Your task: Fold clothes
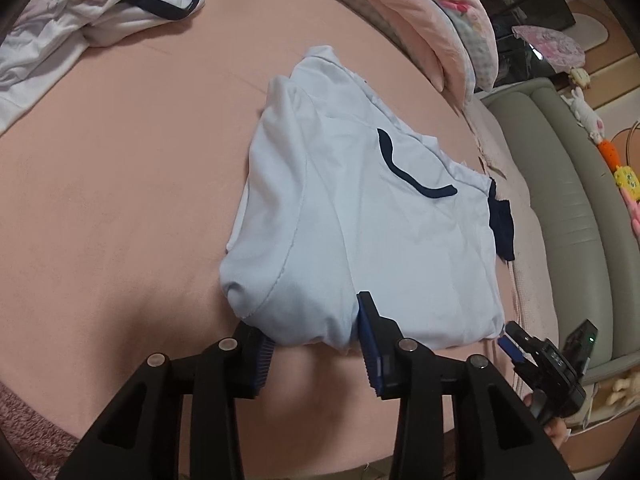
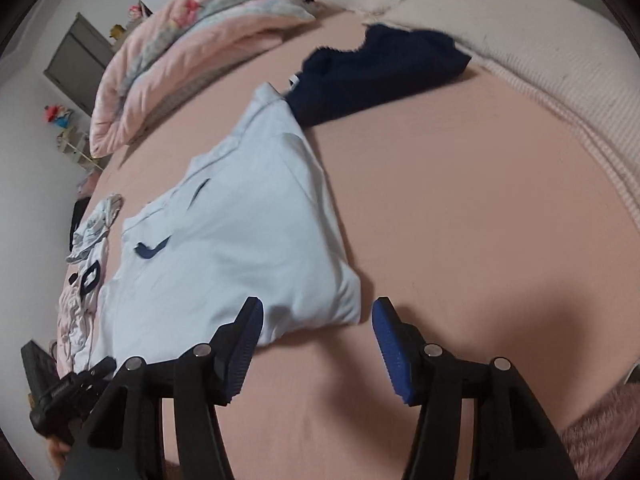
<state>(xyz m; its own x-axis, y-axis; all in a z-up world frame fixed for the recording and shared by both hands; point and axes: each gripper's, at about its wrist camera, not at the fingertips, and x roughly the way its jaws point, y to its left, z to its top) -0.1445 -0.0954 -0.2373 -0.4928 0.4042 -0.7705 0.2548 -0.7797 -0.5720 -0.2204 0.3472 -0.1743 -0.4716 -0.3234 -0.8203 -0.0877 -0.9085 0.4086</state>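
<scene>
A pale blue shirt (image 1: 352, 208) with navy trim lies folded flat on the pink bed sheet (image 1: 120, 200). In the left wrist view my left gripper (image 1: 308, 316) stands at the shirt's near edge. The hem bulges up between its blue pads, which are spread apart and not pinching it. The right gripper (image 1: 516, 344) shows small at the shirt's near right corner. In the right wrist view the shirt (image 2: 240, 240) lies ahead and to the left. My right gripper (image 2: 319, 304) is open, with the shirt's near corner just between its fingertips and touching neither pad. The left gripper (image 2: 92, 368) is at the lower left.
A navy garment (image 2: 380, 72) lies beyond the shirt's far end. A heap of white clothes (image 1: 100, 12) sits at the far left of the bed. Folded pink quilts (image 1: 440, 20) are stacked behind, a white blanket (image 2: 520, 40) at the right, and a grey-green sofa (image 1: 560, 200) beside the bed.
</scene>
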